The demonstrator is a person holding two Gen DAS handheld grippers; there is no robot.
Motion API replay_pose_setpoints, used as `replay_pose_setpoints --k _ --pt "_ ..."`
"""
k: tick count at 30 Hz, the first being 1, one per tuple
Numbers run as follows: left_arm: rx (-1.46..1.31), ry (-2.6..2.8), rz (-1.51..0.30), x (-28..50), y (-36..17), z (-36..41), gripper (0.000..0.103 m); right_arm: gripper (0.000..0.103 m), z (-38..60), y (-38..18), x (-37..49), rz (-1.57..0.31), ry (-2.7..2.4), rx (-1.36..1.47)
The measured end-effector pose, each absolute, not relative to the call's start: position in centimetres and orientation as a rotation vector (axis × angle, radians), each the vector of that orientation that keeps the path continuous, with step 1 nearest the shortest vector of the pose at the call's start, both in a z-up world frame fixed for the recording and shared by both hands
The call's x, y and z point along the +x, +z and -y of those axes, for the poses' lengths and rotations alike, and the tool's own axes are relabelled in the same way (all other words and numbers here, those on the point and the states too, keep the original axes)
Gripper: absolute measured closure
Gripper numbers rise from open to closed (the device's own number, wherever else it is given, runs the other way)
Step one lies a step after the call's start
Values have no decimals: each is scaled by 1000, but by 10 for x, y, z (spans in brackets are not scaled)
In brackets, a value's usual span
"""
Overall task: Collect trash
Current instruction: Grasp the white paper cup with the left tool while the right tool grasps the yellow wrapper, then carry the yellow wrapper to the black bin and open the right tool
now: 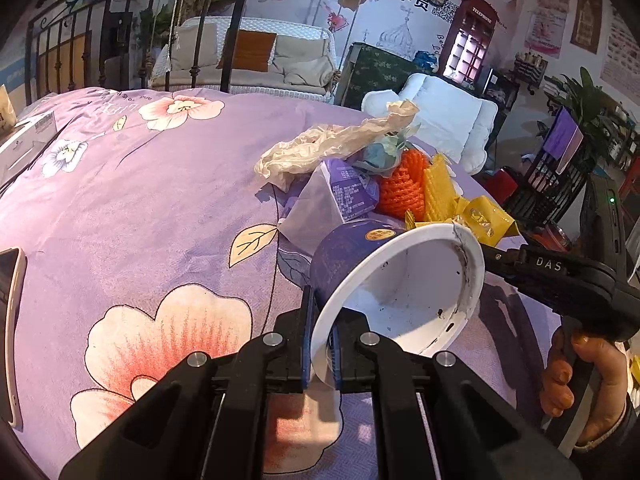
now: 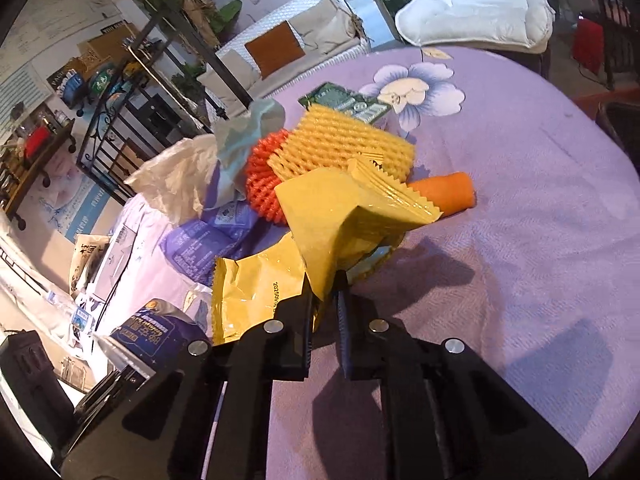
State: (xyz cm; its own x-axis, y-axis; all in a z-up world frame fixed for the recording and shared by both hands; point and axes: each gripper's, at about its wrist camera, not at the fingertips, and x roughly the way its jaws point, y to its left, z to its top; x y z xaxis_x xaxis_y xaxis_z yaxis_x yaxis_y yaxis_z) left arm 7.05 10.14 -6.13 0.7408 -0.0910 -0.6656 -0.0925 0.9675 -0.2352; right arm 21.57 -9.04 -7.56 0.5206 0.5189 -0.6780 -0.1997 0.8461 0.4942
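My left gripper (image 1: 320, 344) is shut on the rim of a purple paper cup (image 1: 396, 284) with a white inside, tilted over the purple flowered bedspread (image 1: 132, 208). My right gripper (image 2: 325, 312) is shut on a yellow snack wrapper (image 2: 344, 216) and holds it above the bed. Its black body shows at the right of the left wrist view (image 1: 560, 276), by the cup's rim. Behind lies a trash pile: orange foam net (image 2: 264, 184), yellow foam net (image 2: 340, 144), crumpled white paper (image 2: 176, 180), purple carton (image 2: 208, 240), and a second yellow wrapper (image 2: 256, 292).
An orange carrot-like piece (image 2: 444, 194) and a green packet (image 2: 344, 100) lie behind the pile. A white cushion (image 1: 448, 120) sits at the bed's far edge. A phone (image 1: 10, 300) and a white box (image 1: 28, 140) lie at the left. A metal bed frame (image 1: 60, 40) stands behind.
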Motion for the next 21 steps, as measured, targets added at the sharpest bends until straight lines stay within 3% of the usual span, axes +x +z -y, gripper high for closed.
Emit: replay_pose_setpoints --k 21 --pt "-138 -305 -699 98 -36 9 95 92 260 -8 149 -583 18 178"
